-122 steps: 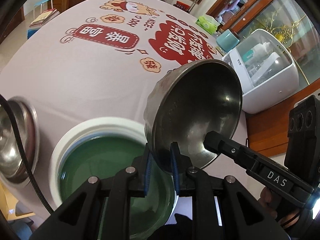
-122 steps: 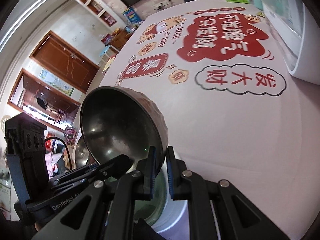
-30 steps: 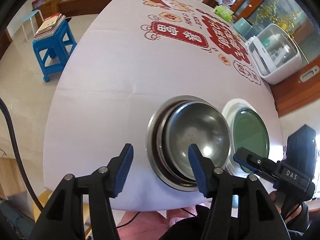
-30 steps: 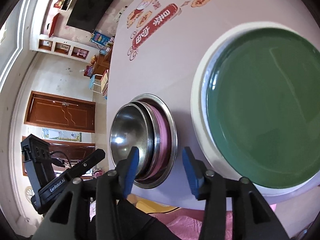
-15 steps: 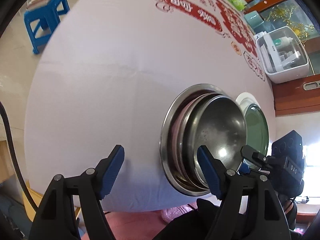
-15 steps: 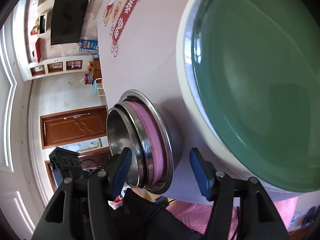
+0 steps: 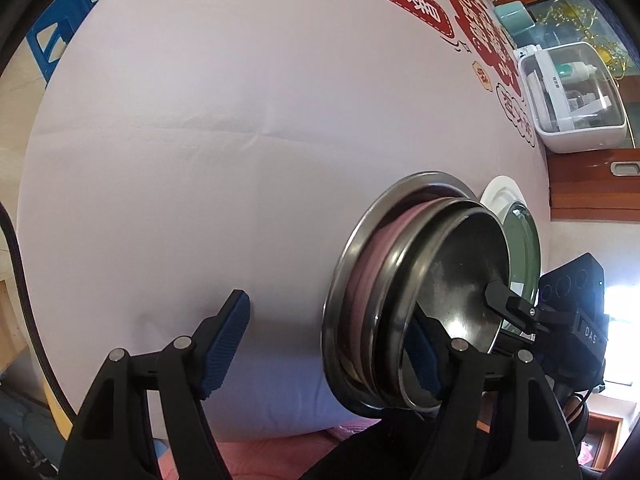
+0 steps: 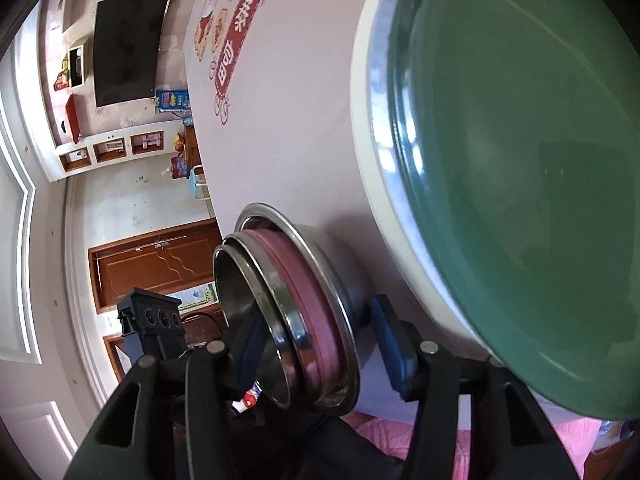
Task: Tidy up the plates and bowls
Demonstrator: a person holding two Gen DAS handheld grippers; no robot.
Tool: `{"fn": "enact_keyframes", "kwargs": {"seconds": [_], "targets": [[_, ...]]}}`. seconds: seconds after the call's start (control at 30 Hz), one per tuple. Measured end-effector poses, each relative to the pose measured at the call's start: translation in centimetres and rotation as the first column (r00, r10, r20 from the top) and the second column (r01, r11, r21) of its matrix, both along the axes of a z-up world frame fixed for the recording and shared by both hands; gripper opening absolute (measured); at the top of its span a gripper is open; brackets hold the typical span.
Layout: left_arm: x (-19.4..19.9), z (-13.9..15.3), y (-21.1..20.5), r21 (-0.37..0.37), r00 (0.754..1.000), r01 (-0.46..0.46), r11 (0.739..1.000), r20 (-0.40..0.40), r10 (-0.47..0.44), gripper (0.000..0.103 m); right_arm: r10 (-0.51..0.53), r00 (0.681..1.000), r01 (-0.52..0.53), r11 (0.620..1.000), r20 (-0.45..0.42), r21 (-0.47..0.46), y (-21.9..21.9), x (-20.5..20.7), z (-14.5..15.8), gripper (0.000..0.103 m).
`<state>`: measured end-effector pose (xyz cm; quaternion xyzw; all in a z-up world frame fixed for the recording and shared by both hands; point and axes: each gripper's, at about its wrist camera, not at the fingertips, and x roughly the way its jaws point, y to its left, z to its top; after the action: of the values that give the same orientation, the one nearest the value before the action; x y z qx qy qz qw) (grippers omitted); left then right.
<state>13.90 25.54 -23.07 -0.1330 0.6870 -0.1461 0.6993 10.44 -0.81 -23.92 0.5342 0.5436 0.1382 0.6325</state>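
A stack of nested bowls (image 7: 404, 304), steel ones with a pink bowl (image 8: 312, 300) between them, sits at the near table edge. Beside it lies a green plate (image 8: 520, 184) on a white plate (image 8: 372, 152). My left gripper (image 7: 324, 340) is open, its jaws straddling the stack's near rim, one finger (image 7: 224, 332) outside on the cloth, the other inside the top bowl. My right gripper (image 8: 320, 340) is open, its jaws straddling the stack's rim from the other side. The right gripper also shows in the left wrist view (image 7: 516, 312).
The table wears a pale cloth (image 7: 240, 120) with red printed patterns. A white lidded storage box (image 7: 568, 100) stands at the far right edge. A blue stool (image 7: 60, 36) stands on the floor to the left.
Both grippers have moved lower and closer to the bowl stack, and their open jaws now straddle its rim. Earlier, both held a steel bowl, now nested on the stack.
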Motion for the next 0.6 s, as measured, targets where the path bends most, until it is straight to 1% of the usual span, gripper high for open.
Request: {"fn": "enact_keyframes", "kwargs": {"seconds": [0.07, 0.17, 0.4, 0.53, 0.6], "targets": [[0.2, -0.3, -0.1, -0.003, 1.0, 0.005, 1.0, -0.013, -0.005, 0.066, -0.003, 1.0, 0.003, 1.0, -0.007, 0.01, 0.0, 0.1, -0.2, 0.051], [0.7, -0.7, -0.5, -0.034, 0.999, 0.009, 0.999, -0.032, -0.01, 0.06, -0.007, 1.0, 0.007, 1.0, -0.013, 0.021, -0.2, 0.0, -0.3, 0.051], [1.2, -0.5, -1.7, -0.062, 0.998, 0.055, 0.997, -0.03, -0.057, 0.042, -0.012, 1.0, 0.013, 1.0, -0.019, 0.026, -0.4, -0.2, -0.3, 0.048], [1.6, -0.6, -2.9, -0.074, 0.996, 0.078, 0.994, -0.033, -0.081, 0.037, -0.013, 1.0, 0.013, 1.0, -0.015, 0.019, -0.7, -0.6, -0.2, 0.045], [1.6, -0.6, -3.1, -0.07, 0.996, 0.084, 0.994, -0.032, -0.087, 0.038, -0.011, 1.0, 0.011, 1.0, -0.013, 0.012, -0.7, -0.6, 0.0, 0.043]]}}
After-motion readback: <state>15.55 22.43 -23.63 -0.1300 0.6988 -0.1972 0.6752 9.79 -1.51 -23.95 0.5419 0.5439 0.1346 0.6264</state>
